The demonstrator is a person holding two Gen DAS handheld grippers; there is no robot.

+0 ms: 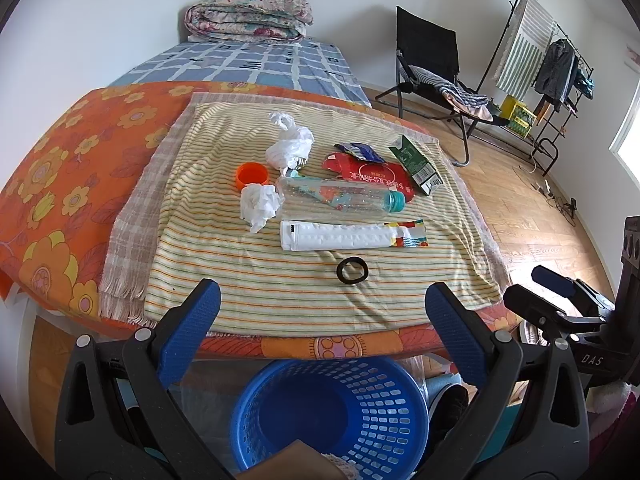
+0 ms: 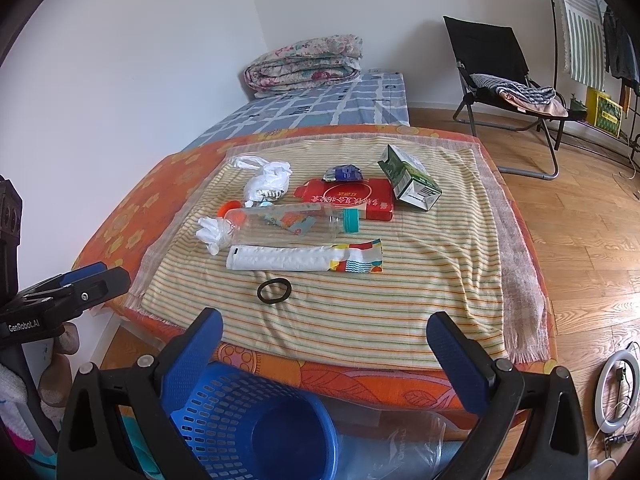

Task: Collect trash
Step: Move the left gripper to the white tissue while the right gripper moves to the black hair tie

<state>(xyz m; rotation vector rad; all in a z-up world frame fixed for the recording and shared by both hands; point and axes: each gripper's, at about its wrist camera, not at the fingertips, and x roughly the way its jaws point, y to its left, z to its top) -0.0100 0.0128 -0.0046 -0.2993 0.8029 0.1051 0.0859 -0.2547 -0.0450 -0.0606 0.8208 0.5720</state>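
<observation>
The trash lies spread on a striped cloth (image 1: 280, 280) over the bed (image 1: 60, 184), and the nearest long piece is the white wrapper (image 1: 352, 236), lying flat with its long axis across the view, its coloured end toward the right. The clear bottle (image 1: 340, 198) lies just behind it, roughly parallel, teal cap also to the right. A black ring (image 1: 352, 270) sits nearer still.

Both the left tongs (image 1: 322, 300) and the right tongs (image 2: 324, 330) are spread wide and carry nothing, hovering short of the cloth.

To take the wrapper well, I'd close across its narrow width near the middle (not along its length), then carry it back over the blue basket (image 1: 328, 416) on the floor below the bed's edge.
</observation>
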